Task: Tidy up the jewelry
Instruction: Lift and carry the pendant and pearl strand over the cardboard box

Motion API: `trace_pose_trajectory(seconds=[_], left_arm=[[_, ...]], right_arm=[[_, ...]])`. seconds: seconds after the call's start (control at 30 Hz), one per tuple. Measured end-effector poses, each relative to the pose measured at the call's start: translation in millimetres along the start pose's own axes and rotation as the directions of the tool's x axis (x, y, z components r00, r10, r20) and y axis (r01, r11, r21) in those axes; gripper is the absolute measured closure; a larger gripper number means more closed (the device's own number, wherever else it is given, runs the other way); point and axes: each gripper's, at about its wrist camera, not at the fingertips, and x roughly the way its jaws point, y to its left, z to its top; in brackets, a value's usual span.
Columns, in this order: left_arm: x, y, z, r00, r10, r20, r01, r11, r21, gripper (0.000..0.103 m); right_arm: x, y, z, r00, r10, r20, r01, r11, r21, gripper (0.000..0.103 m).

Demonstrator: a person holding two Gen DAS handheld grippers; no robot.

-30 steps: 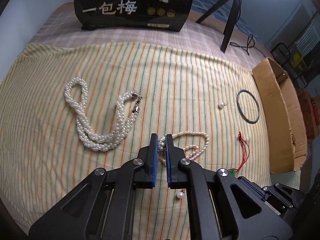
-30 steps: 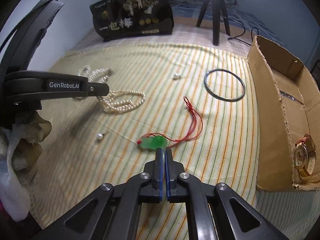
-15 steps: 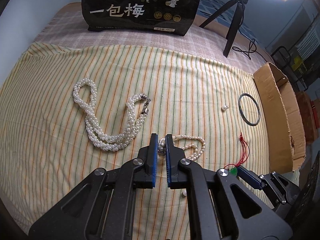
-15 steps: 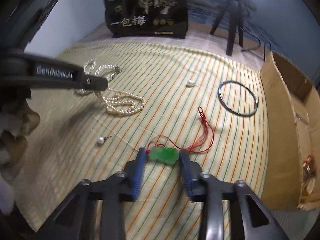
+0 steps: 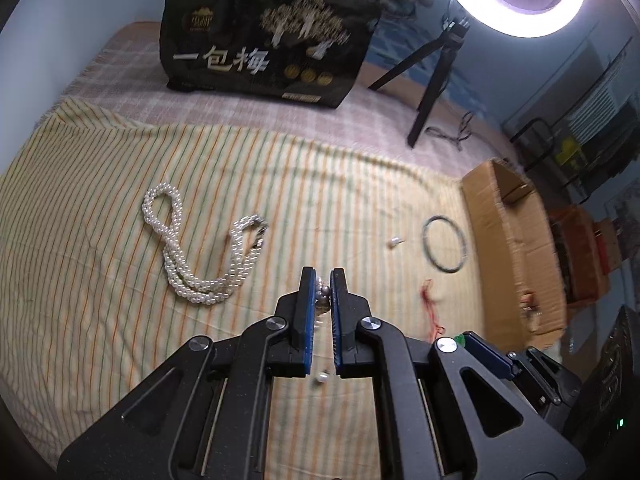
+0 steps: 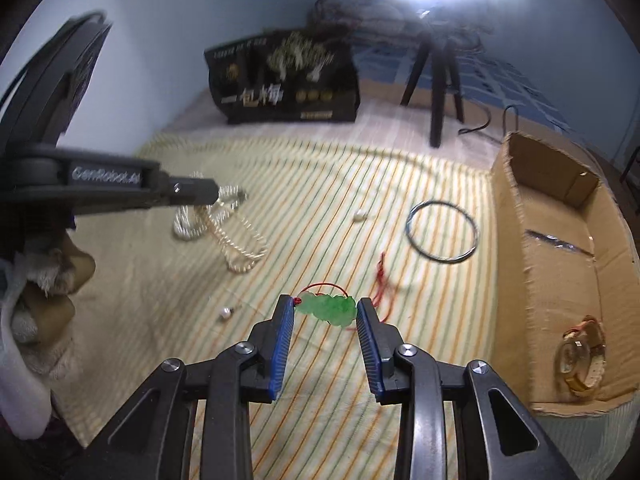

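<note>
I see the striped cloth spread over the bed, with the black printed bag standing at its far edge and the cardboard box open along the right side; a wristwatch lies in the box's near corner. On the cloth, the thick twisted pearl rope lies loose to the left, and the dark bangle sits just beside the box wall. My left gripper is clenched on a thin pearl strand, lifting one end while the rest trails down to the cloth. My right gripper grasps the green pendant between its pads, its red cord hanging toward the cloth. Two single pearl studs rest apart on the stripes.
</note>
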Motion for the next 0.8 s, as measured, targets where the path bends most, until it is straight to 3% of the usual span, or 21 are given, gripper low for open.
trace_pose_trajectory(seconds=[0.3,0.8], left_arm=[[-39,-22,1,0.995,-0.073,0.071,0.072,0.997,0.020,0.098],[-67,-81,-2,0.975,-0.191,0.116,0.176,0.976,0.130,0.098]], right_arm=[[-41,-27,13,0.995,0.006,0.101,-0.014,0.997,0.079,0.071],[-103,-102,31,0.966,-0.077,0.247,0.020,0.975,0.223,0.071]])
